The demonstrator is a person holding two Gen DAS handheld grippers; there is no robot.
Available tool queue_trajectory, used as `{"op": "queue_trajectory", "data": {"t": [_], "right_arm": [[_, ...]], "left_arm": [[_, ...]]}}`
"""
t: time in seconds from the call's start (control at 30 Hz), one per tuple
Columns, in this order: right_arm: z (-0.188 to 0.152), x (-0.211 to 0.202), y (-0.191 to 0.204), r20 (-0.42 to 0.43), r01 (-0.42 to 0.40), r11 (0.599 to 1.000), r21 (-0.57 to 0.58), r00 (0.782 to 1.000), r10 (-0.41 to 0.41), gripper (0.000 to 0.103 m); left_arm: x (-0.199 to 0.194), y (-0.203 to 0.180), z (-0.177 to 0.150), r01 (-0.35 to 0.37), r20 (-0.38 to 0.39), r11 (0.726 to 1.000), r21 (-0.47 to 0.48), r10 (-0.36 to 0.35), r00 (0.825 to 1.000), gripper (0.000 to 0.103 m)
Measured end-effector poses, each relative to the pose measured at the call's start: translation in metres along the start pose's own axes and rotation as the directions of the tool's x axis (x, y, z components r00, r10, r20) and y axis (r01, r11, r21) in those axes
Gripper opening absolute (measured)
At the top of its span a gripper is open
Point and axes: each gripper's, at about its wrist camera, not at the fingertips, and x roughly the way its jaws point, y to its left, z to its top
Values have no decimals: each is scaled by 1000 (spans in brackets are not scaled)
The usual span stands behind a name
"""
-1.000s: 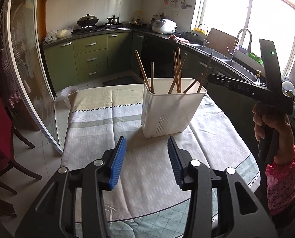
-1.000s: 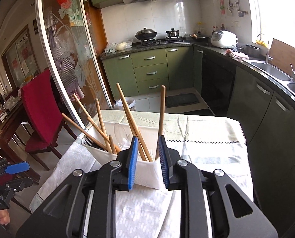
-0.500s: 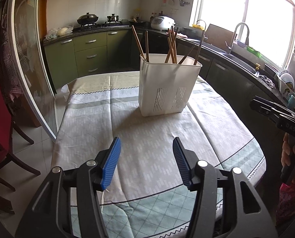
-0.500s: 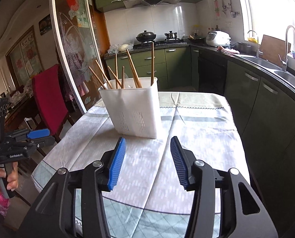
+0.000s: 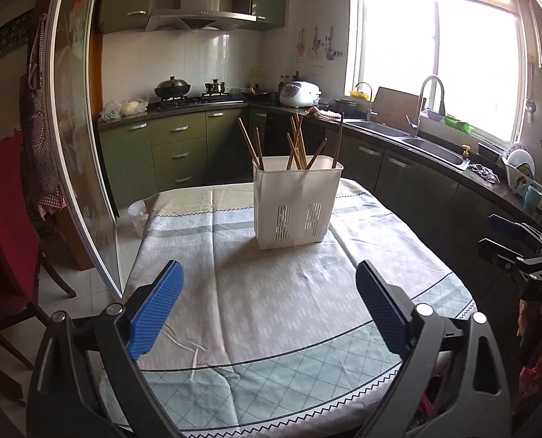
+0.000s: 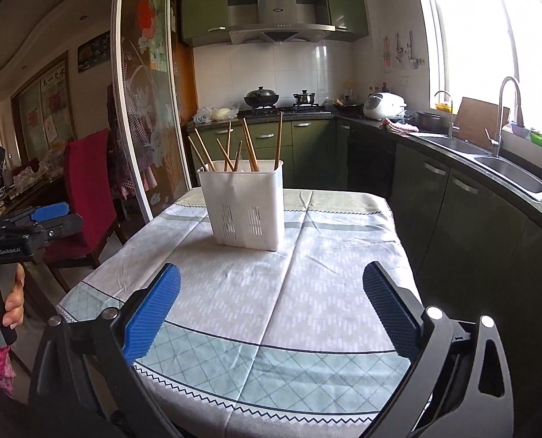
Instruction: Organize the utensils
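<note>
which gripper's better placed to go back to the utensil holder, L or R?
Roughly even, slight edge right. Both the left gripper and right gripper are open, empty, apart from the white holder of chopsticks; it looks slightly nearer in the right view.

Left gripper: jaws spread wide, blue pads facing each other, nothing between them, held over the near end of the table.
Table: covered with a pale cloth, green diamond border at the near edge.
Caddy: white, slotted, upright toward the far end of the cloth, well apart from the gripper.
Chopsticks: wooden, standing in the caddy, leaning at various angles; count uncertain, perhaps eight.
Right gripper: at the right edge, beside the table, only partly visible.
</note>
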Motion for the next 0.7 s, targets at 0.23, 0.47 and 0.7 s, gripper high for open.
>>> {"op": "queue_trajectory", "data": {"t": [0.23,0.47,0.7], "right_arm": [[4,-17,6,48,56,998,-15,997,-55,98],[7,-17,11,48,49,998,-27,998,-48,98],[8,-13,15,39,38,999,-36,999,-37,98]], "left_arm": [[-28,-17,-3,-40,47,999,17,39,998,96],[-34,-12,-5,-37,47,999,-15,38,998,96],[-33,-4,-7,-53,45,998,-37,55,998,96]]}}
